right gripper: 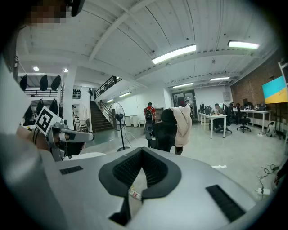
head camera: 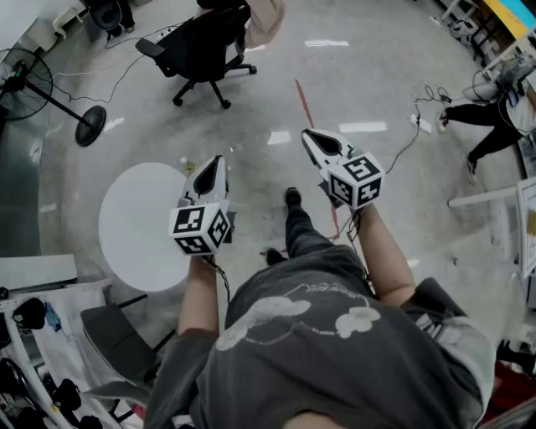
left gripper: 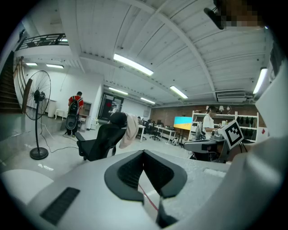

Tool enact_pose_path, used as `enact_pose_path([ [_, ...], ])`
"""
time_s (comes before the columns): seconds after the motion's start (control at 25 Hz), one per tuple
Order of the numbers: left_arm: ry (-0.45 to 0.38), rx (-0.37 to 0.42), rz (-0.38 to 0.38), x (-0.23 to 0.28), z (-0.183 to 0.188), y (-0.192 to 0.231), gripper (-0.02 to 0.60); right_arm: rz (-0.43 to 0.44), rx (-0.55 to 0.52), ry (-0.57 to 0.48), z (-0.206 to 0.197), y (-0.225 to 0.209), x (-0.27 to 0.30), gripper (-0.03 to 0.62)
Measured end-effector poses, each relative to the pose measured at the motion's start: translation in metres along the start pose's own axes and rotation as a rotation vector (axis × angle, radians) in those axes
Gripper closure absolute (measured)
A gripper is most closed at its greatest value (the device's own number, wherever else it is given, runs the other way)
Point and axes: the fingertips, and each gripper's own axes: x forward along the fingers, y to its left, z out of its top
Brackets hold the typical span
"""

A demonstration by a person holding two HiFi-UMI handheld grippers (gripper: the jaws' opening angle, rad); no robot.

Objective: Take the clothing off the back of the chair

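The clothing is a pale cream garment, soft and creased. It looks like a hooded top, with a rounded fold at its upper end. It is draped over the top of the backrest of a black office chair. From the right gripper view the clothing covers the right side of the chair back and hangs straight down. Its long axis is upright, with the rounded fold level with the chair's headrest and the lower hem ending about level with the seat. From the left gripper view the clothing again hangs on the right of the chair, whose seat and armrest reach out to the left.

Both grippers are held well short of the chair, with bare glossy floor between them and it, and both point roughly toward it. The left gripper has its black ribbed pads pressed together at the tips, and nothing is caught between them in the left gripper view. The right gripper is likewise closed tip to tip and empty in the right gripper view.

A standing fan is left of the chair. A red line on the floor runs from just right of the chair back toward the right gripper. A round white counter lies nearer than the chair, just left of the left gripper. Beyond the chair stands a person in a red top.
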Motion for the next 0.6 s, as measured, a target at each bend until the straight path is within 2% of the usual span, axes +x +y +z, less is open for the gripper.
enact_pose_path([
  [0.6, -0.001, -0.009, -0.018, 0.008, -0.002, -0.01, 0.581, -0.007, 0.013, -0.014, 0.001, -0.009, -0.007, 0.602],
])
